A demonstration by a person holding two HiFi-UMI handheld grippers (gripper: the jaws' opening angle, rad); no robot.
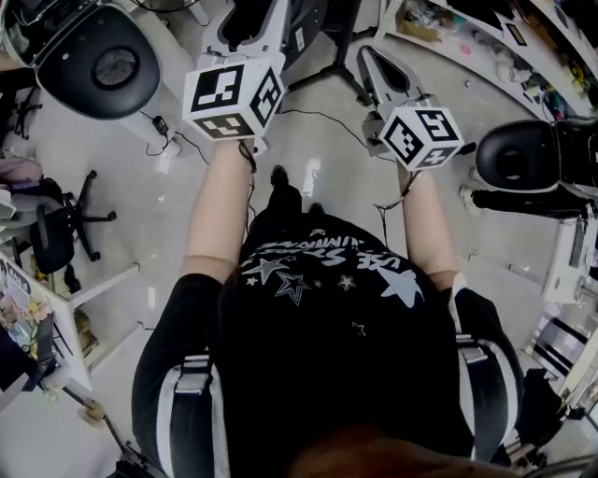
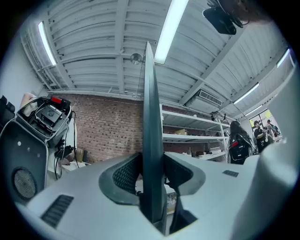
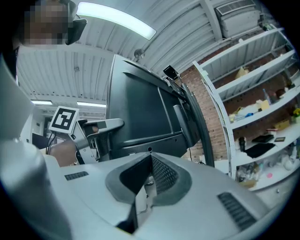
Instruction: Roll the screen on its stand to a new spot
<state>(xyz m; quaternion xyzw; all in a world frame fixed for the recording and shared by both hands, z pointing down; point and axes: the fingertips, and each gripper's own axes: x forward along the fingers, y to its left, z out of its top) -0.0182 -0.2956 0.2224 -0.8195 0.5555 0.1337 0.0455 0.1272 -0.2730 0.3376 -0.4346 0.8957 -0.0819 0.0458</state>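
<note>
The dark screen (image 3: 140,112) stands upright on its stand, whose black legs (image 1: 322,70) spread over the floor ahead of me. In the left gripper view the screen (image 2: 149,93) shows edge-on as a thin dark blade between the pads. My left gripper (image 2: 151,159) is shut on that edge; the right gripper view shows the left gripper (image 3: 105,124) at the screen's left side. My right gripper (image 3: 151,157) is shut with nothing between its pads, its tips close under the screen's lower edge. In the head view the left gripper (image 1: 257,23) and right gripper (image 1: 366,51) reach forward side by side.
A black round-backed machine (image 1: 103,61) stands at the far left, another (image 1: 519,154) at the right. An office chair (image 1: 61,229) is to my left. Cables (image 1: 308,117) trail over the floor. Shelves (image 2: 197,136) line a brick wall (image 2: 108,126).
</note>
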